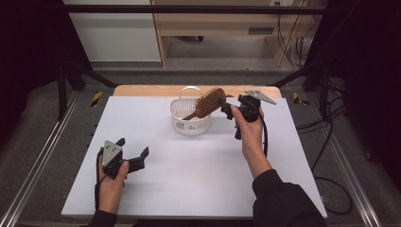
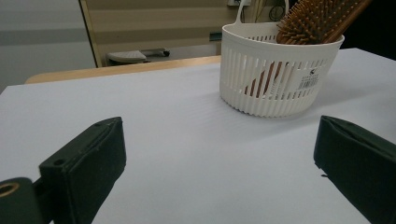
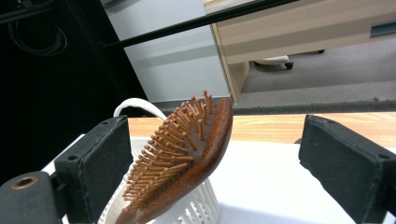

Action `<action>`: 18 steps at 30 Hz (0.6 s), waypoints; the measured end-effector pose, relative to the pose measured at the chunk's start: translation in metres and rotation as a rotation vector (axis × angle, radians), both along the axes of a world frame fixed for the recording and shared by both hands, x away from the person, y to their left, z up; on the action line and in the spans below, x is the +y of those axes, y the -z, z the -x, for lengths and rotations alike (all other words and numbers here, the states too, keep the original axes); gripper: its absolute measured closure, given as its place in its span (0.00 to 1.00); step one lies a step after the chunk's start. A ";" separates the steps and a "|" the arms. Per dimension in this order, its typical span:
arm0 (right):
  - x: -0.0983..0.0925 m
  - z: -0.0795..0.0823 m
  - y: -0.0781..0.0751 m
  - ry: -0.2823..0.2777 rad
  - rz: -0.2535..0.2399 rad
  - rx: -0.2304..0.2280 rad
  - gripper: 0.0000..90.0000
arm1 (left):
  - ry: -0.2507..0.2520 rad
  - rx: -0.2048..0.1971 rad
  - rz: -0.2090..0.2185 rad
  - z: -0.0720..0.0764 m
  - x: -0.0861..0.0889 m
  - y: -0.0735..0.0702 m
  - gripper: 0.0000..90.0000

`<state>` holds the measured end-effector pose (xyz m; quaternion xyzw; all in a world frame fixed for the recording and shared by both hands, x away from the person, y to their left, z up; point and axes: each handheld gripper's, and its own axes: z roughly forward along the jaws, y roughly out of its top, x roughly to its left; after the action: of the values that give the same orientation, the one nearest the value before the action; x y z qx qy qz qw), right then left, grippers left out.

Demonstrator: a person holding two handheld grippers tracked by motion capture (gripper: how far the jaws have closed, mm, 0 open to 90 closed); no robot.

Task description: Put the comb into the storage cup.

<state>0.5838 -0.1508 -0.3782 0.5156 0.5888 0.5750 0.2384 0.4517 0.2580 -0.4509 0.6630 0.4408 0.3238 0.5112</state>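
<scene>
Leaning in the white basket (image 1: 190, 115) with its handle down, the wooden hairbrush (image 1: 208, 102) has its head just in front of the right hand-held gripper (image 1: 226, 109), between the wide-open jaws, which do not press it. The left hand-held gripper (image 1: 133, 154) rests on the table (image 1: 189, 170), jaws open and empty, well apart from the basket.

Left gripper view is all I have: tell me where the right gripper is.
Observer: In the high view, the right gripper is held up at the right side of the white basket, at the head of the hairbrush.
Operator: Say whether it grips the brush.
Observer: No. In the right gripper view its fingers stand open with the head between them, and there is a wide gap on one side.
Operator: Place my left gripper on the table.
Observer: The left gripper is over the near left part, well short of the basket.
</scene>
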 end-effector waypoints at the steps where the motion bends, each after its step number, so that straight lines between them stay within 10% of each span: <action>1: -0.001 0.001 -0.001 -0.001 0.005 -0.004 0.11 | 0.000 -0.001 0.001 0.000 0.000 0.000 0.03; 18: -0.017 0.018 -0.023 -0.107 0.123 -0.032 0.11 | -0.003 -0.016 -0.008 0.005 0.006 -0.003 0.03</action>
<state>0.5657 -0.1679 -0.3549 0.4584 0.6459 0.5578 0.2482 0.4471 0.2635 -0.4477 0.6618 0.4364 0.3316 0.5115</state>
